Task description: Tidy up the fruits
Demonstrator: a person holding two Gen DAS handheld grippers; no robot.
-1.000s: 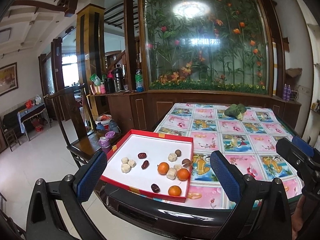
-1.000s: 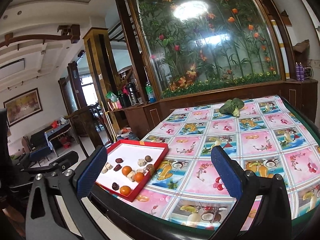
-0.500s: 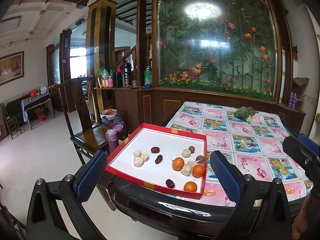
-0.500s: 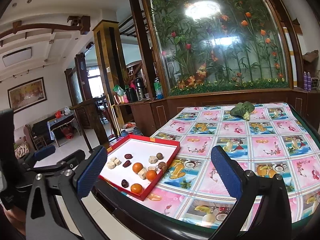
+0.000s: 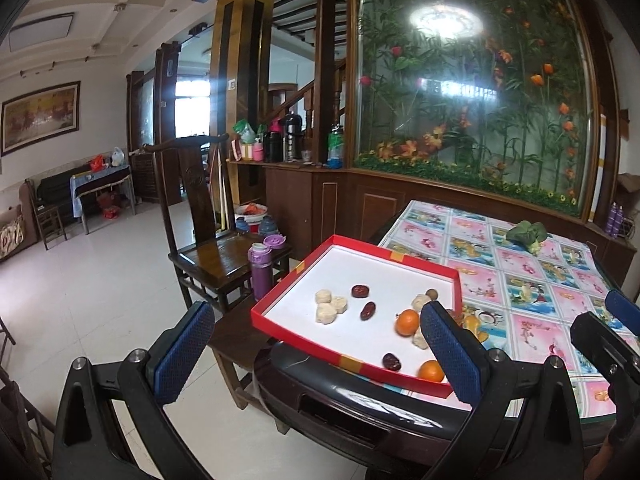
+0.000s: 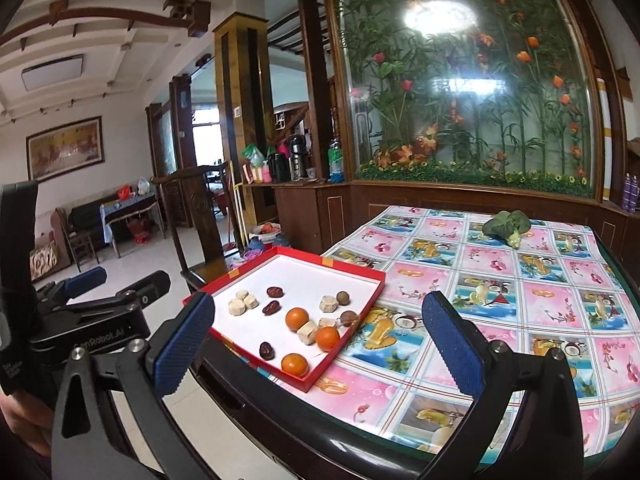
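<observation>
A red-rimmed white tray (image 5: pixel 280 292) (image 6: pixel 376 292) lies on the near left corner of the table. In it are three oranges (image 6: pixel 297 318), several dark red dates (image 6: pixel 274 291), pale beige lumps (image 6: pixel 240 303) and brown round nuts (image 6: pixel 342 297). My left gripper (image 5: pixel 316 354) hovers open in front of the tray's near edge, holding nothing; its right finger hides part of the fruit. To the right of the tray, my right gripper (image 6: pixel 318 348) is open and empty above the table's front edge. The left gripper's body (image 6: pixel 100 312) shows at left in the right wrist view.
A fruit-print tablecloth (image 6: pixel 520 300) covers the table. A green leafy vegetable (image 6: pixel 506 226) lies at the far side. A dark wooden chair (image 5: pixel 208 248) holding a purple bottle (image 5: pixel 261 270) stands left of the table. A planted glass wall (image 5: pixel 472 92) rises behind.
Both grippers have swung leftward and come a little closer to the table; the tray now sits further right in the left wrist view. Both stay open, and the fruit has not moved.
</observation>
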